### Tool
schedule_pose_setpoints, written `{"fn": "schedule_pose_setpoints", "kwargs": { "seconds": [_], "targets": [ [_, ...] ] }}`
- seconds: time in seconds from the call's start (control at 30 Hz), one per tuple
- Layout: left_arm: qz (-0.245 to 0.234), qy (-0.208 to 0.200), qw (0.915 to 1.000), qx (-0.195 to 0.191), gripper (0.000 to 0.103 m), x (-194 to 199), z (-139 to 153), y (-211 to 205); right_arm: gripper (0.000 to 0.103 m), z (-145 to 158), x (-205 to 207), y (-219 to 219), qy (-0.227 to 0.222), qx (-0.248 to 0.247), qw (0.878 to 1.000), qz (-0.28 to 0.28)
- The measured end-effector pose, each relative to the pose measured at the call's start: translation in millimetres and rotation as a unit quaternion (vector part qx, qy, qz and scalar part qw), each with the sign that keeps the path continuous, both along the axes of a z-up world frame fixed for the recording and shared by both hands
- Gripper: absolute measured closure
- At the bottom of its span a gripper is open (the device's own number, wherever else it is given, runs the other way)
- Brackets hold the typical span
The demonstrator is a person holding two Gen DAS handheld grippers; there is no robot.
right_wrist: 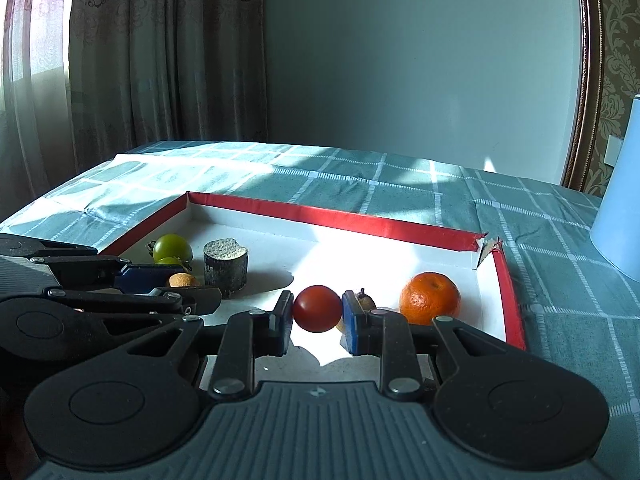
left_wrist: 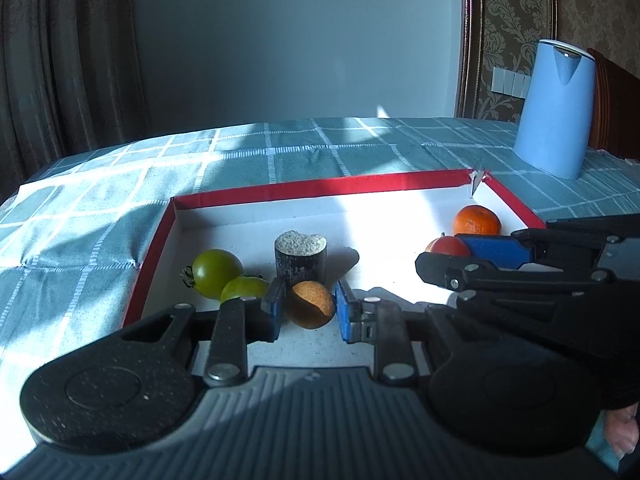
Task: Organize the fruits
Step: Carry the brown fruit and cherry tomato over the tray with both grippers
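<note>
Fruits fill my red-rimmed white cardboard tray (left_wrist: pixel 320 188): two smooth green tomatoes (left_wrist: pixel 216 270), one dimpled orange (left_wrist: pixel 476 220), one dark cut cylinder (left_wrist: pixel 300 258). My left gripper (left_wrist: pixel 310 308) clamps a round tan fruit (left_wrist: pixel 311 305); my right gripper (right_wrist: pixel 317 310) clamps a glossy red tomato (right_wrist: pixel 317 308) above the tray floor.

fruits (right_wrist: pixel 429 298) in tray (right_wrist: pixel 332 213)

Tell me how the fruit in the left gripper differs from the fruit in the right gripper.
The small tan fruit in the left gripper is dull, rough and pale brown; the red tomato in the right gripper is glossy, smooth and deep red. The tan fruit looks slightly smaller. Both are round, clamped between blue pads over the red-rimmed tray.
</note>
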State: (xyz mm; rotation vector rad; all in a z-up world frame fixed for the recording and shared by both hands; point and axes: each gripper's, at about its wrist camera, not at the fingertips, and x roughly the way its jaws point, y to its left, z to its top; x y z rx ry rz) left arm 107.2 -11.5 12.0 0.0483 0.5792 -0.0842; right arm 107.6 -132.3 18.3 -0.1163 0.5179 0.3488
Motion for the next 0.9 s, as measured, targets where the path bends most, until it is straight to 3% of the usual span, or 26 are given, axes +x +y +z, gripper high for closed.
{"fn": "schedule_pose_setpoints", "kwargs": {
  "seconds": [0.17, 0.33, 0.47, 0.7, 0.8, 0.9],
  "targets": [
    [0.016, -0.003, 0.9999, -0.001, 0.079, 3.8, -0.8, 3.4, 0.078, -3.5, 9.6, 5.7, 0.005, -0.008, 1.000, 0.001],
    [0.059, 0.019, 0.9979, 0.017, 0.078, 19.6, -8.0, 7.9, 0.078, -3.9, 14.4, 12.9, 0.002, -0.015, 1.000, 0.002],
    [0.074, 0.031, 0.9967, -0.009, 0.077, 26.1, -10.1, 20.6, 0.078, -5.9, 17.9, 18.3, 0.005, -0.021, 1.000, 0.006],
    [0.083, 0.028, 0.9961, -0.009, 0.076, 25.6, -10.5, 25.3, 0.078, -12.5, 27.6, 21.3, 0.026, -0.025, 0.999, -0.006],
    [0.081, 0.028, 0.9963, -0.009, 0.068, 25.3, -10.2, 24.7, 0.078, -13.2, 29.8, 18.7, 0.035, -0.015, 0.999, -0.008],
    [0.073, 0.028, 0.9969, -0.010, 0.053, 24.3, -10.2, 23.0, 0.078, -14.1, 29.7, 19.6, 0.036, -0.016, 0.999, -0.011]
  ]
}}
